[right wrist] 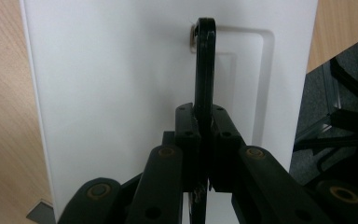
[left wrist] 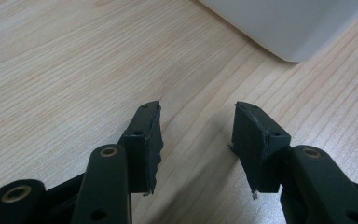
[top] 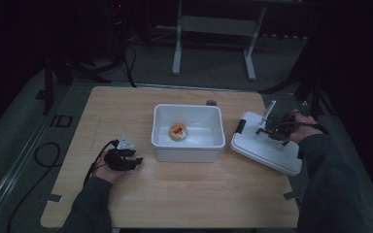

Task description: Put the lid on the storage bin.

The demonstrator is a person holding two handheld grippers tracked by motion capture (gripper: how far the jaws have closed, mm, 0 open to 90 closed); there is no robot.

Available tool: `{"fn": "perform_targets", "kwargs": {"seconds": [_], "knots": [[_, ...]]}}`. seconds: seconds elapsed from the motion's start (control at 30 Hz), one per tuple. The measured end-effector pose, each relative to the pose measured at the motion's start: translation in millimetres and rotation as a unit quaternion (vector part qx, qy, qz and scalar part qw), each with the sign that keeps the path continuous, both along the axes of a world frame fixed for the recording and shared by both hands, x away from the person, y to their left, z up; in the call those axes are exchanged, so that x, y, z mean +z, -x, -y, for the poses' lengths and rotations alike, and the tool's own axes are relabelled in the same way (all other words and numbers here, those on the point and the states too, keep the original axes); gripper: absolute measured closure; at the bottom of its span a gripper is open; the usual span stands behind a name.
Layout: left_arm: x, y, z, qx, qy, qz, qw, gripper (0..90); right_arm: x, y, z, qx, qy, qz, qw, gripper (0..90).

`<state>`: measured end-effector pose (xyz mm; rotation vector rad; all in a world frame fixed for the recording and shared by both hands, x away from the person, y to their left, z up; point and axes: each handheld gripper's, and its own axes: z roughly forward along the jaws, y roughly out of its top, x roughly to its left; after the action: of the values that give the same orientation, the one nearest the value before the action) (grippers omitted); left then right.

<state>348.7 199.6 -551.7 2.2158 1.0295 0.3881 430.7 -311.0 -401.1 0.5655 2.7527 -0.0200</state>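
Right tongs pinch the lid's black handle; left tongs spread over bare table.

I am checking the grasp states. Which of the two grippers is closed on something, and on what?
The right gripper, over the white lid, is shut on the lid's black handle. The left gripper is open above bare table.

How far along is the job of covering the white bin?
Done: the round item sits in the white bin. In hand: the right gripper is clamped on the lid's black handle. Left: the lid lies beside the bin, which stands uncovered.
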Motion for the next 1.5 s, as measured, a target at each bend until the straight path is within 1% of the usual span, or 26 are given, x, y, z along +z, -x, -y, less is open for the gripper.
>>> {"fn": "perform_targets", "kwargs": {"seconds": [0.13,0.2,0.4,0.57,0.77,0.93,1.27,1.5], "knots": [[-0.1,0.1,0.2,0.001,0.000,0.001,1.0000,52.1,4.6,0.9,1.1,0.002,-0.003,0.003,1.0000,84.3],[0.0,0.1,0.2,0.000,0.000,0.001,1.0000,52.1,10.2,1.6,1.7,0.006,-0.006,0.005,1.0000,84.3],[-0.1,0.1,0.4,0.001,0.001,0.001,1.0000,52.1,18.6,2.5,1.6,0.007,-0.002,0.007,1.0000,84.3],[-0.1,0.0,0.2,0.000,0.001,0.001,1.0000,52.1,24.6,3.5,1.3,0.007,-0.004,0.010,0.9999,84.3],[0.0,0.0,0.1,-0.001,0.000,0.000,1.0000,52.1,32.3,4.8,-0.7,0.014,-0.005,0.014,0.9998,84.4],[-0.1,0.0,0.2,0.000,0.001,0.000,1.0000,52.1,40.1,4.9,-2.4,0.013,-0.005,0.021,0.9997,84.3],[0.0,0.0,0.2,-0.001,0.001,0.000,1.0000,52.0,50.6,4.2,-8.2,0.023,-0.006,0.027,0.9994,84.3],[0.1,0.1,0.2,-0.002,0.001,0.000,1.0000,52.0,54.6,3.1,-13.2,0.027,-0.001,0.027,0.9993,84.4]]}}
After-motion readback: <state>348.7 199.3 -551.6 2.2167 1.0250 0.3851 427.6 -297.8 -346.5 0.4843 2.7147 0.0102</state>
